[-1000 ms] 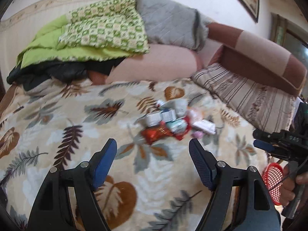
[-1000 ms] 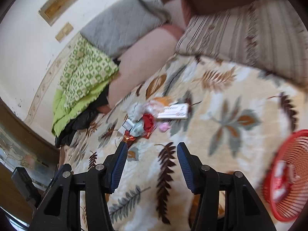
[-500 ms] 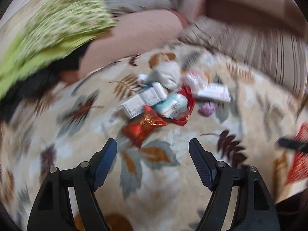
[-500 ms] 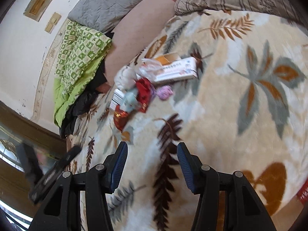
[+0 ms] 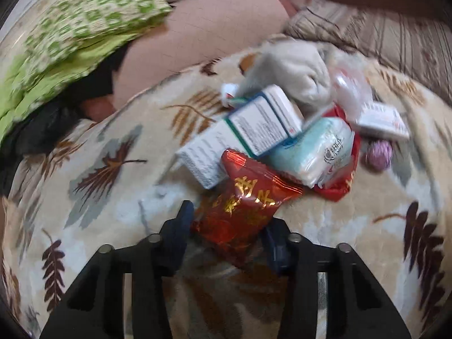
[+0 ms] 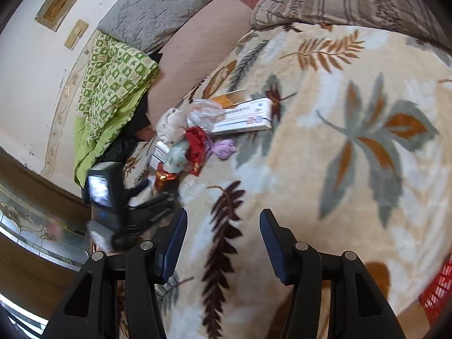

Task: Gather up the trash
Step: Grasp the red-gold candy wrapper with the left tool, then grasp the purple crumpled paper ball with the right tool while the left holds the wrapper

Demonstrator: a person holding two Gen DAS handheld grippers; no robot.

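While the left gripper (image 5: 228, 227) has just been closing around the red snack bag (image 5: 245, 209), blur hides actual contact; right gripper (image 6: 223, 240) gapes empty.

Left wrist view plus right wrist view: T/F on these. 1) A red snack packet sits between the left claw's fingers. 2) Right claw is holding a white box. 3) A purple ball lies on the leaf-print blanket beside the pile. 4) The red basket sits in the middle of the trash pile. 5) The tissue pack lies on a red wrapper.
1) True. The red snack packet is between the left claw's fingers; its jaws have just been closing.
2) False. The right claw is open over bare leaf-print blanket; the white box lies far ahead.
3) True. The purple ball lies on the blanket.
4) False. The red basket is at the blanket's edge, away from the pile.
5) True. The tissue pack lies on the red wrapper.
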